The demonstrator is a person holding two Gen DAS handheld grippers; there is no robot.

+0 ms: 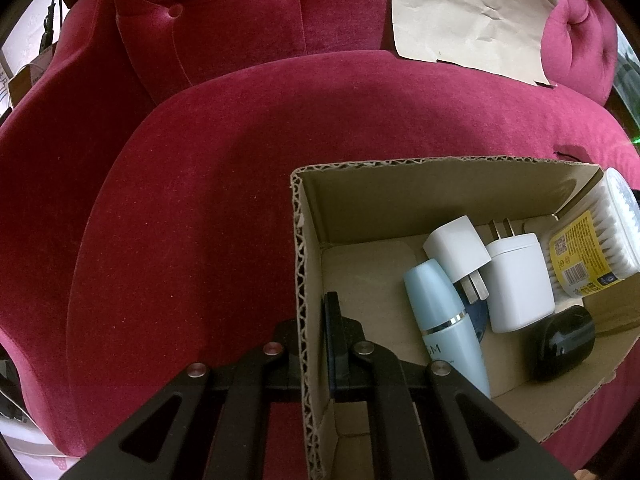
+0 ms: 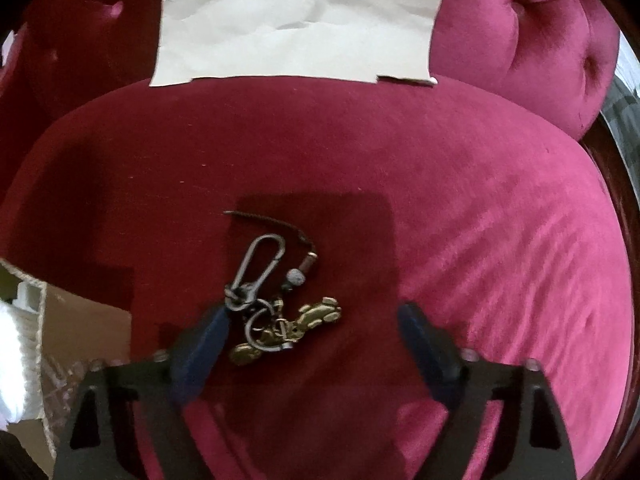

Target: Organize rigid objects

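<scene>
A cardboard box (image 1: 400, 188) sits on the red velvet seat. My left gripper (image 1: 314, 320) is shut on the box's left wall, one finger outside and one inside. In the box lie a light blue bottle (image 1: 440, 312), two white plug chargers (image 1: 458, 248) (image 1: 518, 280), a black rounded object (image 1: 562, 342) and a tub of cotton swabs (image 1: 592, 240). In the right wrist view a keychain (image 2: 240, 296) with a carabiner, rings and brass charms lies on the cushion. My right gripper (image 2: 312, 310) hangs low over it, open, with the keychain between the fingers, close to the left one.
A crumpled sheet of brown paper (image 2: 296, 20) leans on the tufted sofa back (image 1: 240, 20). The box corner (image 2: 80, 320) shows at the left edge of the right wrist view. Bare cushion (image 1: 200, 220) spreads left of the box.
</scene>
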